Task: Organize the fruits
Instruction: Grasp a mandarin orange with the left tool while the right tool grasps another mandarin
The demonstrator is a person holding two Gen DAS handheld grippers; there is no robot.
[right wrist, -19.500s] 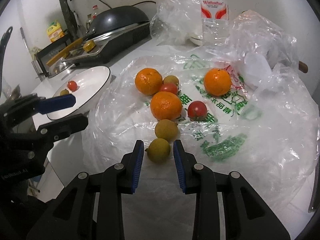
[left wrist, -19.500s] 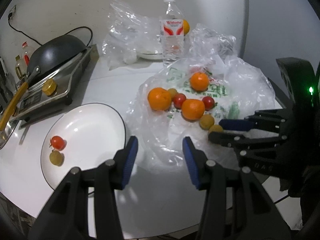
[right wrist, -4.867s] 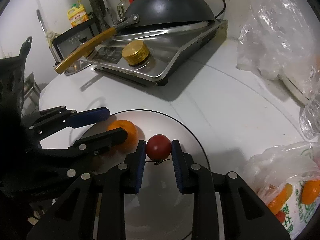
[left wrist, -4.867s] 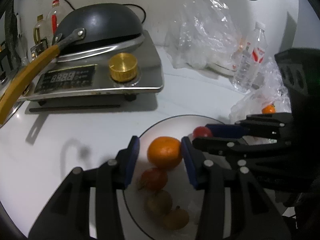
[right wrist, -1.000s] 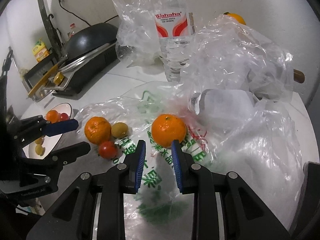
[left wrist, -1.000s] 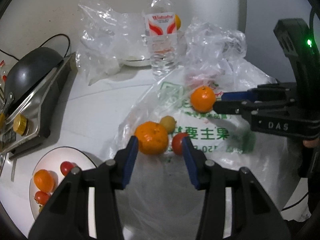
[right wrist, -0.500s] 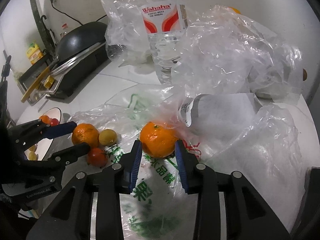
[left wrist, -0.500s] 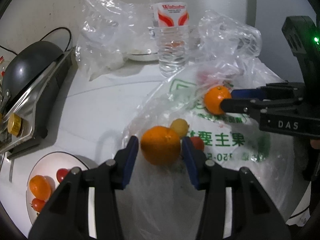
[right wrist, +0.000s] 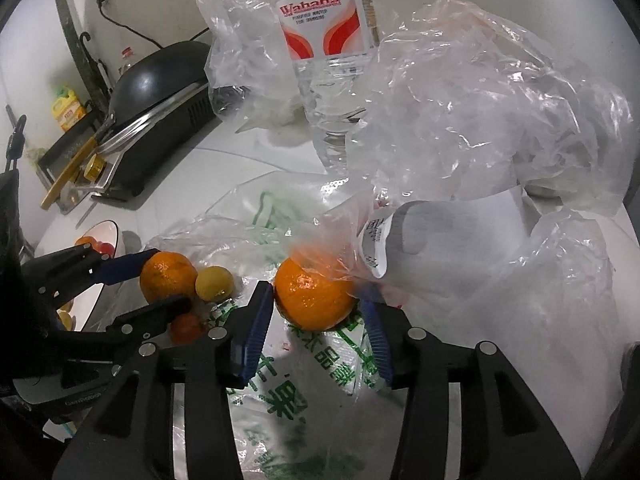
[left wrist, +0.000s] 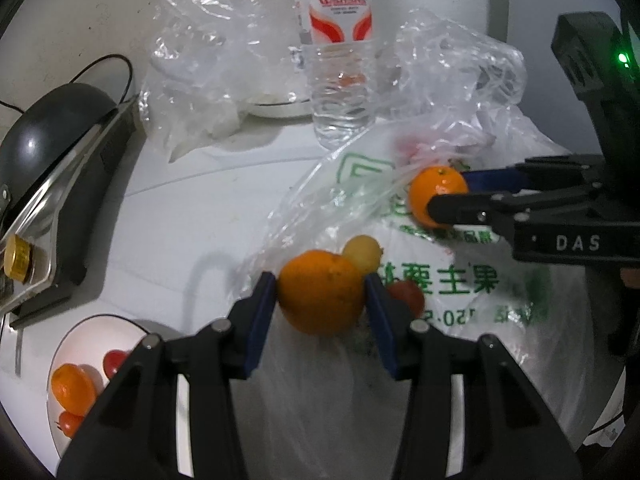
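While both hand-held tools reach down onto the printed bag, here is how it stands:

Left gripper: its blue pads sit against both sides of a round orange mandarin, pinching it; the fruit rests on the clear plastic bag with green printed characters.

Right gripper: its jaws are opening, with a second orange mandarin between the blue pads; the left pad looks to touch the peel, and I cannot tell about the right pad, which is half hidden under a fold of plastic film.

Fruit beside the left-hand mandarin: a small yellow-green round fruit touches it on the far side, and a small red tomato sits just beside the right pad.

Where the two mandarins lie: both on the same printed bag, near each other, the right-hand one closer to the crumpled clear bags.

White round plate with a dark rim: at the lower left of the left wrist view, on the white table, well apart from the bag; it holds an orange mandarin and red tomatoes.

Clear plastic water bottle with a red and white label: upright behind the bag.

Black domed wok on a steel induction cooker: at the left edge, beyond the plate.
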